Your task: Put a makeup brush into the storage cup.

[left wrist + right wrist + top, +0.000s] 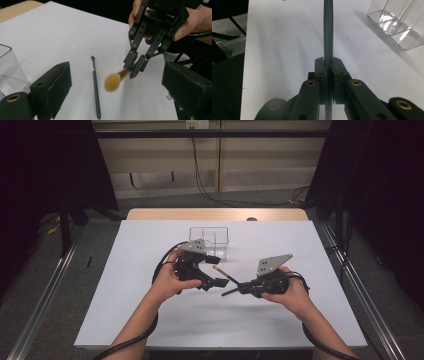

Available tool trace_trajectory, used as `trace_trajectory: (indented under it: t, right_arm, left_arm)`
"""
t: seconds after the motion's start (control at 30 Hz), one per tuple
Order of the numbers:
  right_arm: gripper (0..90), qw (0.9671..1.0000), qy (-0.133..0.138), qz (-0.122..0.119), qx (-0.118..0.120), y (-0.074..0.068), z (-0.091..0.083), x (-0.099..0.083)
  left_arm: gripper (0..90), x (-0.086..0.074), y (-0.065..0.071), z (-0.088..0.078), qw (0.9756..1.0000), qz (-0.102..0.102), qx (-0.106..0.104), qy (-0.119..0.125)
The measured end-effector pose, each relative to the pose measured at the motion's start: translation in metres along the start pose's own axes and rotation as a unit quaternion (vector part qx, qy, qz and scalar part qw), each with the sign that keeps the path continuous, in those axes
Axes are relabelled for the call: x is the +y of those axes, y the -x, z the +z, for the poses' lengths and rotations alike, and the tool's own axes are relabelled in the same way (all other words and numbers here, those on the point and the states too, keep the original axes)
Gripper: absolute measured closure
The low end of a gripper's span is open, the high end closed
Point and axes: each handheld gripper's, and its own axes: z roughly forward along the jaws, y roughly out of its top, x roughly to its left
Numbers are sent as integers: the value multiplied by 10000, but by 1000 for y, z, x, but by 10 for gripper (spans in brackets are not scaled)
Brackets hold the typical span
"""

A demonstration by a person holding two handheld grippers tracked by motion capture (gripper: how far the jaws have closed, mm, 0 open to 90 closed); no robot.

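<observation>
**Right jaws pinching a fluffy brush; left jaws spread beside it**

In the high view I saw the right gripper (235, 289) at centre-right of the frame, above the white tabletop (150, 320), with its jaws pressed together on the fluffy brush (221, 271). The brush ran up and to the left from the jaws and was lifted off the tabletop; I could not tell its height.

In the left gripper view the right gripper (133, 67) came down from the upper right of the frame, gripped by a hand (185, 22). Its jaws clamped the brush (113, 81) at the brown part just behind the tan, rounded bristle head. The head pointed toward the lower left of that frame.

In the right gripper view the brush's dark handle (328, 32) ran straight up the middle of the frame from between the closed jaws.

The left gripper (214, 270) sat just left of centre in the high view, near the brush tip. Its jaws stood spread, with nothing pinched between them.

A thin dark brush (95, 87) lay flat on the tabletop in the centre of the left gripper view, its small tip toward the top of the frame, apart from the held one.

A clear plastic organizer (210, 240) stood on the tabletop above the left gripper in the high view; in the right gripper view it (397, 22) sat at the upper right, showing dividing walls.
</observation>
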Motion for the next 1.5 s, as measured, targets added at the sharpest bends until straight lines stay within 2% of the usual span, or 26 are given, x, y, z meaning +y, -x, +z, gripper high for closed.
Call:
trace_trajectory:
  t: [0.17,0.27,0.33,0.5,0.67,1.07,1.2,1.33,1.4,1.5]
  right_arm:
    - [849,9998,175,49,-18,0,-1,1]
    - [849,9997,238,55,-30,0,-1,1]
    - [849,9995,294,57,-35,0,-1,1]
    - [849,9987,472,113,-129,0,-2,2]
    - [848,9974,654,198,-219,0,-2,1]
    - [848,9940,998,344,-299,-3,2,3]
    - [848,9935,1040,341,-320,-4,2,4]
    - [848,9928,1078,350,-394,-4,2,3]
    - [848,9919,1126,401,-420,-4,2,2]
    - [848,9910,1174,420,-491,-4,3,1]
  left_arm:
    - [90,-2,1,1,9999,9,11,167]
    - [90,-4,0,2,9995,-89,-21,288]
    - [90,-5,0,3,9994,-81,-54,321]
    - [97,-7,-1,4,9983,-176,-26,559]
    - [107,-7,-3,2,9977,-200,17,646]
    - [124,-3,-3,4,9964,-249,-45,813]
    - [173,-2,-3,3,9953,-257,-44,934]
    - [270,-2,-4,4,9946,-266,-65,1001]
    - [351,-3,-5,4,9939,-299,-125,1052]
    - [411,-4,-5,4,9930,-278,-168,1135]
